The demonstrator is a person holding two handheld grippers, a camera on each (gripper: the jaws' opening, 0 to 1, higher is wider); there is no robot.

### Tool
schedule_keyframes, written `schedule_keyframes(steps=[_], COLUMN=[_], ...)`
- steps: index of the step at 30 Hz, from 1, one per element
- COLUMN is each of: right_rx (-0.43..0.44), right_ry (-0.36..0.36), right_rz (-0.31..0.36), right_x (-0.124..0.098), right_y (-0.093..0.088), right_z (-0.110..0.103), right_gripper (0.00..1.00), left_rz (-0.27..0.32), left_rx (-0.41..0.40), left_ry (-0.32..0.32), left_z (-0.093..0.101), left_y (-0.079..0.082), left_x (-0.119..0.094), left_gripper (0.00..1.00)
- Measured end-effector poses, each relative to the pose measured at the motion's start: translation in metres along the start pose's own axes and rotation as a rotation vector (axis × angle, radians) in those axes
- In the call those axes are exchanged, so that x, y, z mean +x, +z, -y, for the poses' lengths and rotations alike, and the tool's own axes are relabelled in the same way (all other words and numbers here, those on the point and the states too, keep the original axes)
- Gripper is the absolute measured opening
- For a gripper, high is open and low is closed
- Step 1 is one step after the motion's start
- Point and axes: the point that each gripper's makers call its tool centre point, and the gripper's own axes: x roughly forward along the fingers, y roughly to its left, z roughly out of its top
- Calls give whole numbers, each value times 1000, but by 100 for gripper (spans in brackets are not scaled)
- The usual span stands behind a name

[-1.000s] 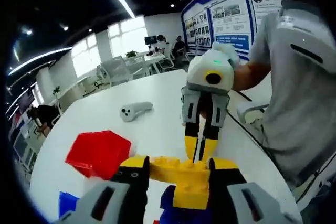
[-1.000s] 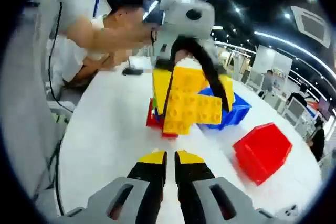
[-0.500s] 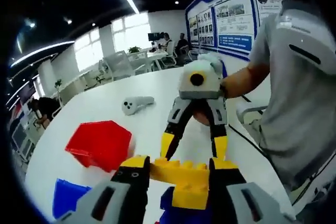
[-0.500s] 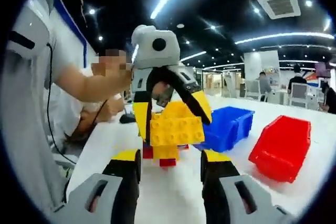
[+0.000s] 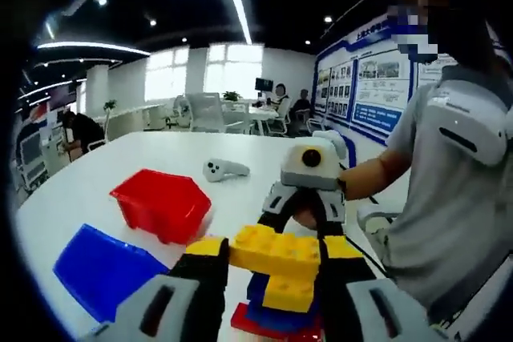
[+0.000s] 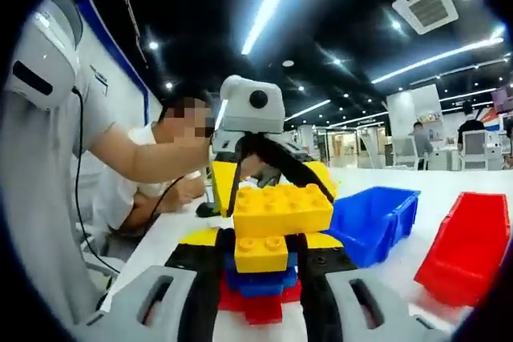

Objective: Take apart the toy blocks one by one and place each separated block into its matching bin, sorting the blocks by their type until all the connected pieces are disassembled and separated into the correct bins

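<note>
Your white counter [image 5: 144, 158] carries a blue bin [image 5: 100, 266] and a red bin [image 5: 160, 202] side by side. Above it, your left tongs [image 5: 272, 258] clamp the wide yellow block [image 5: 275, 250] of the block stack [image 6: 268, 266], while your right tongs [image 6: 260, 258] grip its lower part.

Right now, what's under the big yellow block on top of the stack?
Under the big yellow block sits a smaller yellow block, then a blue block, then a red block. What the stack rests on is hidden by the right gripper.
</note>
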Motion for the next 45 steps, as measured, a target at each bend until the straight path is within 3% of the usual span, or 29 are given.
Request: schedule_keyframes(steps=[1,2,3,4,5,8,15,16,19,20,23,28,32,36,41,45], right_rx=[-10,-83,-53,-73,-87,-91,-93,-89,-66,-54,-66,-68,-77,-109,-103,-95], right_ry=[-12,-35,-35,-7,-14,-5,0,-2,-3,-4,0,-6,-9,-10,-28,-52], right_rz=[-8,-9,-28,-30,-49,-84,-138,-142,-145,-147,-143,-139,-131,-111,-36,1], right_x=[3,8,10,15,15,19,14,14,12,11,12,8,6,4,0,-8], right_y=[2,3,1,1,-1,-1,-1,-1,-1,-1,2,2,4,7,27,37], right_z=[-1,3,2,-4,-5,-7,-9,-9,-7,-8,-7,-5,-4,-3,2,5], right_gripper=[31,30,26,25,25,25,25,25,25,25,25,25,25,26,29,30], left_rz=[-14,-48,-48,-20,-21,-3,99,136,143,147,146,217,253,264,311,305], left_rx=[-20,-30,-47,-40,-74,-73,-3,41,54,105,111,125,90,40,-13,-63], left_ry=[3,26,21,40,24,33,45,54,61,79,81,112,181,270,434,573], left_z=[-1,-3,1,-3,4,7,8,6,7,3,4,0,-14,-30,-50,-74], left_y=[-4,-13,-17,-13,-18,-20,-20,-15,-17,-15,-13,5,15,12,10,6], left_x=[-2,-4,-5,-5,-10,-14,-20,-21,-24,-23,-24,-35,-56,-81,-138,-192], left_gripper=[48,48,49,49,49,49,48,47,47,47,48,48,48,48,48,48])
